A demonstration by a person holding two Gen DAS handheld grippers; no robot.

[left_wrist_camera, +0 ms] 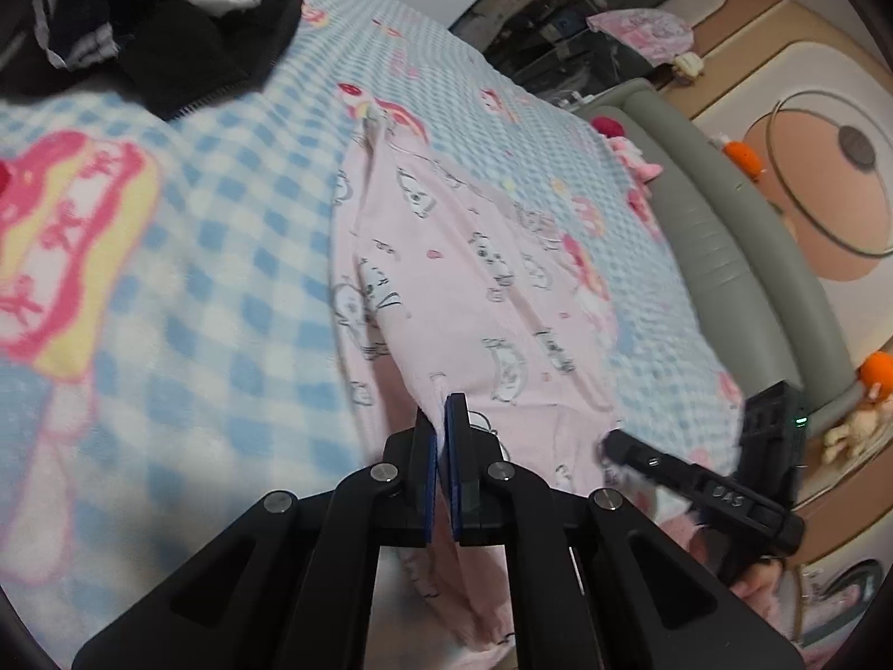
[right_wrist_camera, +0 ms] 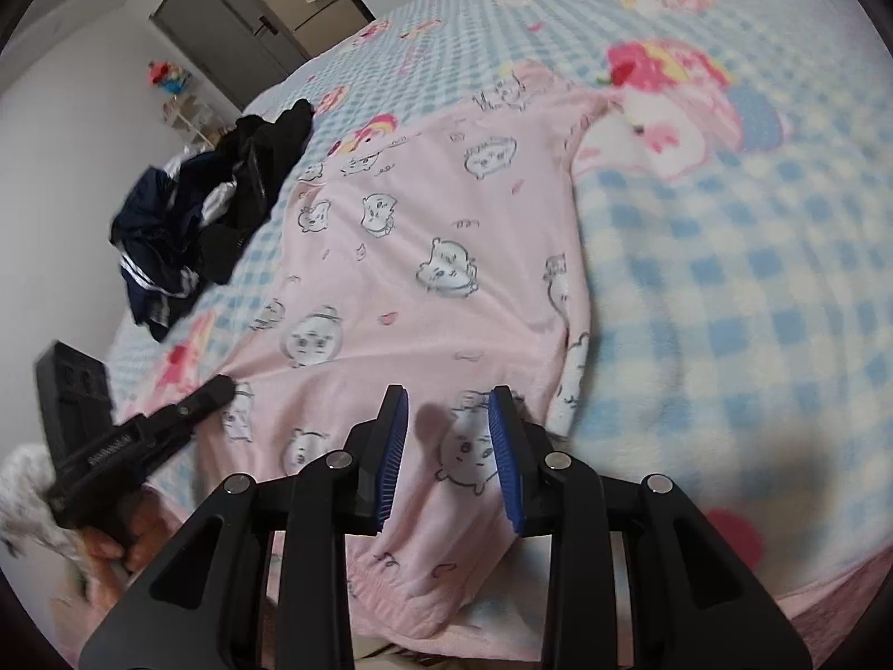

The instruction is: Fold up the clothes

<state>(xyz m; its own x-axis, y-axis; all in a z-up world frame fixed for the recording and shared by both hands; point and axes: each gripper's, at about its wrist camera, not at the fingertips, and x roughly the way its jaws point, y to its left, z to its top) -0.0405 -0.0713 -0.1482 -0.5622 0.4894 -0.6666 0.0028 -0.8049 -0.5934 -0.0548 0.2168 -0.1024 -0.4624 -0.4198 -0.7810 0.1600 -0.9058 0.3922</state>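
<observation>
A pink fleece garment printed with small cartoon animals lies spread on the bed, also filling the middle of the right wrist view as the pink garment. My left gripper is shut on a pinched fold of the garment near its lower edge. My right gripper is open, its blue pads hovering on either side of the garment's hem. The right gripper appears in the left wrist view at the garment's right side; the left gripper shows in the right wrist view at the left, held by a hand.
The bed carries a blue-and-white checked blanket with pink cartoon prints. A pile of dark clothes lies at the far end, seen as dark clothes at left. A grey padded bed frame runs along the right, with small toys beside it.
</observation>
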